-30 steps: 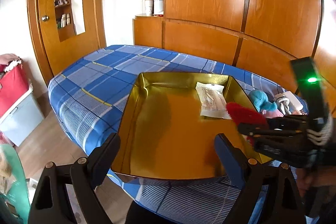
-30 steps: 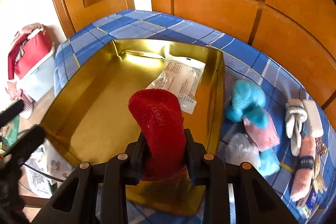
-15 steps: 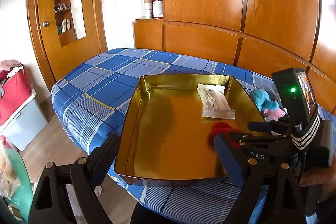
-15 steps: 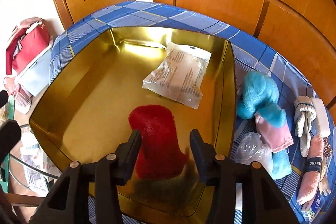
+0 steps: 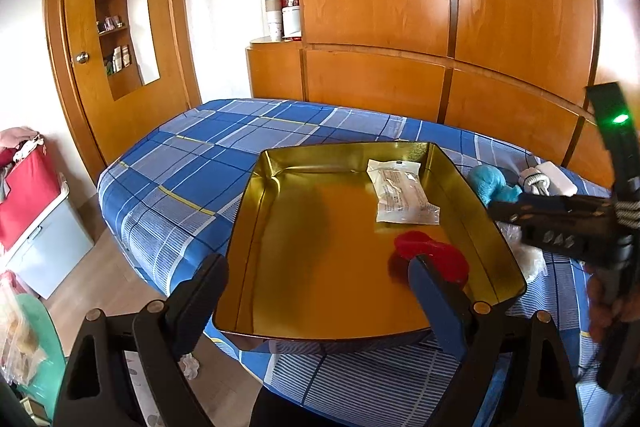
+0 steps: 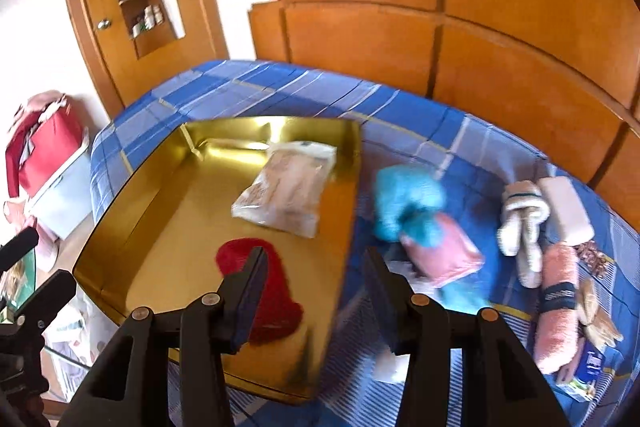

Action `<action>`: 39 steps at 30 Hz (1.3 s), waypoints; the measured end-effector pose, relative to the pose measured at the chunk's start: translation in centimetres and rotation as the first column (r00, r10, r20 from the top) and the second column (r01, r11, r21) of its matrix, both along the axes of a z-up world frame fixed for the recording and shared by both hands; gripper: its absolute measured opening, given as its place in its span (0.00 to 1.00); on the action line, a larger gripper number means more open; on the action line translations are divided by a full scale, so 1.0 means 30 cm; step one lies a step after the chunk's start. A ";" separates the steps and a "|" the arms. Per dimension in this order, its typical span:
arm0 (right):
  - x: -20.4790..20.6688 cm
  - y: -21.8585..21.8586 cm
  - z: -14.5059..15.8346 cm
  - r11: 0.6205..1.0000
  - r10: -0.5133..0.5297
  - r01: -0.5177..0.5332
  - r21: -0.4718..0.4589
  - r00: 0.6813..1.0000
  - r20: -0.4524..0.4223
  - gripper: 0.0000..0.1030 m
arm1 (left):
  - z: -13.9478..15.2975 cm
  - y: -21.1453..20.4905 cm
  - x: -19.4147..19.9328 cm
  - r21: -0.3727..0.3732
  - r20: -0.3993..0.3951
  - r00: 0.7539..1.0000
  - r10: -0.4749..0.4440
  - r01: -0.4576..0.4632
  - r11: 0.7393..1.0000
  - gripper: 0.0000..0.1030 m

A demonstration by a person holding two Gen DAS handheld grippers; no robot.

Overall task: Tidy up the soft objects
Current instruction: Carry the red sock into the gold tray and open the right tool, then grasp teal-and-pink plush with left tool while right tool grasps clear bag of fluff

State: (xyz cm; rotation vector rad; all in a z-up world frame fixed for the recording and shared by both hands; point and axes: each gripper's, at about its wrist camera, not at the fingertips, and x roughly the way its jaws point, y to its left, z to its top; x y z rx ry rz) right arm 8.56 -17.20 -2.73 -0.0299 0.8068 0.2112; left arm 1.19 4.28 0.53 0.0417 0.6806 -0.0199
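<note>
Right tongs (image 6: 316,287) parted, nothing between the pads, jaws just been opening; flat red fuzzy sock (image 6: 264,291) lying loose on the floor of the shallow gold metal tray (image 6: 168,163), near its front right corner, partly behind the left pad. Left tongs (image 5: 320,307) wide, empty, hovering over the tray's near edge.

Progress, judged: two items in the tray, the red sock and the clear plastic packet with printed paper (image 6: 288,195) at the far right side. Rest not yet in: fluffy turquoise sock bundle (image 6: 408,203), pink folded cloth (image 6: 444,255), cream knitted sock pair (image 6: 520,227), pale pink flat block (image 6: 568,211), salmon rolled towel with dark band (image 6: 556,307), crumpled clear bag (image 5: 528,255) just beside the tray's right wall, small printed packets at the far right, too blurred to name. Roughly a quarter done, most of the pile left.

Edges and room: tray on the blue checked bedspread (image 5: 192,163), its near edge apparently overhanging the bed's edge slightly, so risk of tipping under a downward push there. Tray walls low yet upright; right wall between the pile and the tray floor, needing a lift over. Left half of the tray bare. Loose pile crowded, items touching or overlapping, little gap for the pads. Wooden wardrobe panels (image 6: 520,27) close behind the pile.
</note>
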 end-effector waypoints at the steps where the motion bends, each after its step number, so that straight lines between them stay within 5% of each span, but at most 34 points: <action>1: -0.007 -0.025 0.009 1.000 -0.014 0.014 0.005 1.000 0.007 0.48 | 0.000 -0.006 -0.001 0.003 0.000 1.000 -0.003 0.003 1.000 0.89; 18: -0.146 -0.559 0.054 0.949 -0.315 0.316 -0.009 0.947 0.060 0.48 | 0.041 -0.190 0.078 0.001 -0.036 0.980 -0.195 0.195 0.981 0.90; 25: -0.158 -0.724 -0.018 0.907 -0.417 0.416 0.069 0.909 0.006 0.48 | 0.058 -0.408 0.233 -0.136 -0.169 0.897 -0.409 0.390 0.911 0.57; 29: -0.168 -0.744 0.006 0.907 -0.412 0.407 0.108 0.911 0.025 0.48 | 0.048 -0.548 0.336 -0.216 -0.241 0.853 -0.463 0.418 0.882 0.55; 39: -0.200 -0.773 0.075 0.888 -0.411 0.388 0.248 0.910 0.049 0.48 | -0.118 -0.793 0.592 -0.188 -0.468 0.803 -0.369 0.317 0.930 0.69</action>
